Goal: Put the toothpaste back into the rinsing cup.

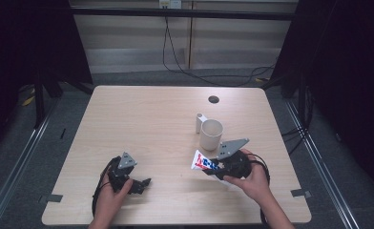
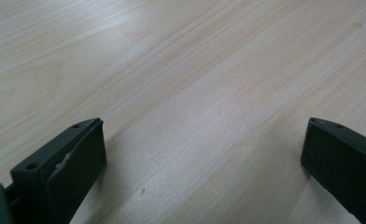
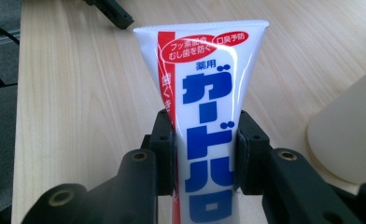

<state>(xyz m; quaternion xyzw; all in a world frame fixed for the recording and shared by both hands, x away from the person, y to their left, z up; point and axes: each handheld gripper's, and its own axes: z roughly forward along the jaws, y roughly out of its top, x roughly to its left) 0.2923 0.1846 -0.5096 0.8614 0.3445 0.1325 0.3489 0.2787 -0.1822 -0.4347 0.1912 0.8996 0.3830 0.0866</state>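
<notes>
Where the pale wooden desk (image 1: 142, 119) meets the person's side, two hands reach in, each holding a black hand-held gripper. The right hand-held gripper (image 1: 212, 165) sits just in front of a cream mug (image 1: 211, 134) and is clamped on a white toothpaste tube (image 1: 201, 161) with blue and red lettering. In the right gripper view, the two jaws press against both sides of the tube (image 3: 209, 121), whose flat crimped end points away from the camera, and the rounded cream side of the mug (image 3: 347, 135) shows near the tube. From above, the tube's free end points away from the mug's front, toward the middle of the desk, and appears lifted off the surface. A small white cup (image 1: 199, 122) stands touching the mug on its far side.

The left hand-held gripper (image 1: 140, 185) lies well apart from the mug, near the desk's front edge. In the left gripper view its jaws stand wide apart with bare wood (image 2: 195, 93) between them, holding nothing. A dark round hole (image 1: 213, 99) sits in the desk beyond the mug.
</notes>
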